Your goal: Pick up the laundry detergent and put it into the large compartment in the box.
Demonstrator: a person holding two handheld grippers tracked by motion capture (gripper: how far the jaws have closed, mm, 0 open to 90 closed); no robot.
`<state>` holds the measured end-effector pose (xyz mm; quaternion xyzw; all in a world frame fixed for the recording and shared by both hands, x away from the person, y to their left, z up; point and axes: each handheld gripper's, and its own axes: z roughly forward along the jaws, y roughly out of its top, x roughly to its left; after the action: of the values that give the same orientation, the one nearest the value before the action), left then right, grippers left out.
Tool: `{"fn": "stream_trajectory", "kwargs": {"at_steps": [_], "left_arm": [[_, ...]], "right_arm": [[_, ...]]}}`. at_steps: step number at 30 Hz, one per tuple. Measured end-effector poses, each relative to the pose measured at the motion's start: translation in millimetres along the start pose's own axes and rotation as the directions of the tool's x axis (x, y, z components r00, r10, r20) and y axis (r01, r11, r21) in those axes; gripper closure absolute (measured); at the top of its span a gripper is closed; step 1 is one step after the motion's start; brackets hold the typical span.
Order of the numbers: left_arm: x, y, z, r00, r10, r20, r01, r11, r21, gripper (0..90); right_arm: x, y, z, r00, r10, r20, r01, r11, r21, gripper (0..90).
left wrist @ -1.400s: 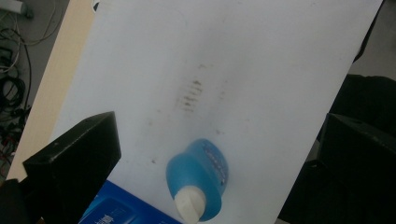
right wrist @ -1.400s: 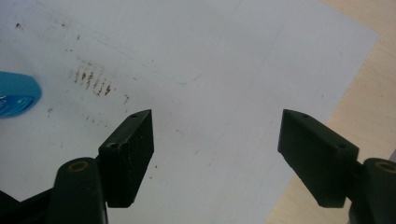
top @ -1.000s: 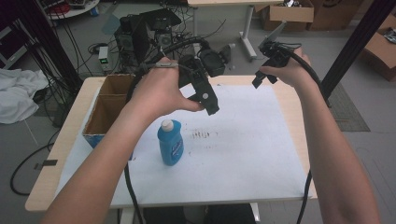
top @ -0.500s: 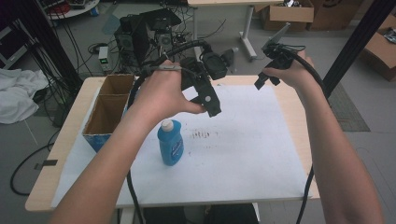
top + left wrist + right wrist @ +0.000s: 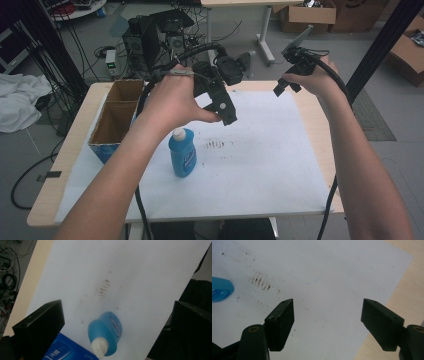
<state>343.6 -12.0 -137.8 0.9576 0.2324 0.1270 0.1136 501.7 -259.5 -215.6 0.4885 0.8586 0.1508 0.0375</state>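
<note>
Black jaws of my left gripper (image 5: 227, 117) standing wide apart, hovering above blue bottle (image 5: 182, 152); am lining up over its white cap (image 5: 99, 348). Bottle standing upright on white sheet (image 5: 260, 165), just right of cardboard box (image 5: 114, 122). Judging best approach: lowering straight, centring jaws either side of body, closing gently so bottle is not tipping. My right gripper (image 5: 286, 86) waiting far right, jaws also apart, empty. Compared with half a second ago: left gripper barely drifting, bottle staying put.
</note>
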Motion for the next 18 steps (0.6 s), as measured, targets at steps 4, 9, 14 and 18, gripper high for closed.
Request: {"fn": "stream_trajectory", "kwargs": {"at_steps": [4, 9, 14, 18], "left_arm": [[4.3, -2.9, -1.7, 0.9997, -0.025, -0.003, 0.025, 0.9997, -0.003, 0.1], [9.2, -7.6, 0.8, 0.9973, -0.071, -0.017, 0.072, 0.9972, 0.021, 0.1], [15.1, -13.8, 3.2, 0.9909, -0.13, -0.037, 0.131, 0.9903, 0.045, 0.1], [20.9, -19.7, 5.4, 0.9817, -0.184, -0.05, 0.186, 0.981, 0.054, 0.1]], "right_arm": [[0.1, -0.3, -0.8, 1.0, 0.007, 0.003, -0.007, 1.0, -0.005, 27.0], [1.2, -0.9, 0.1, 1.0, -0.001, 0.003, 0.001, 1.0, -0.001, 27.0], [2.7, -1.9, 2.4, 1.0, 0.005, -0.002, -0.005, 1.0, 0.0, 27.0], [2.4, -3.4, 4.2, 1.0, 0.007, -0.002, -0.007, 1.0, 0.0, 27.0]]}}
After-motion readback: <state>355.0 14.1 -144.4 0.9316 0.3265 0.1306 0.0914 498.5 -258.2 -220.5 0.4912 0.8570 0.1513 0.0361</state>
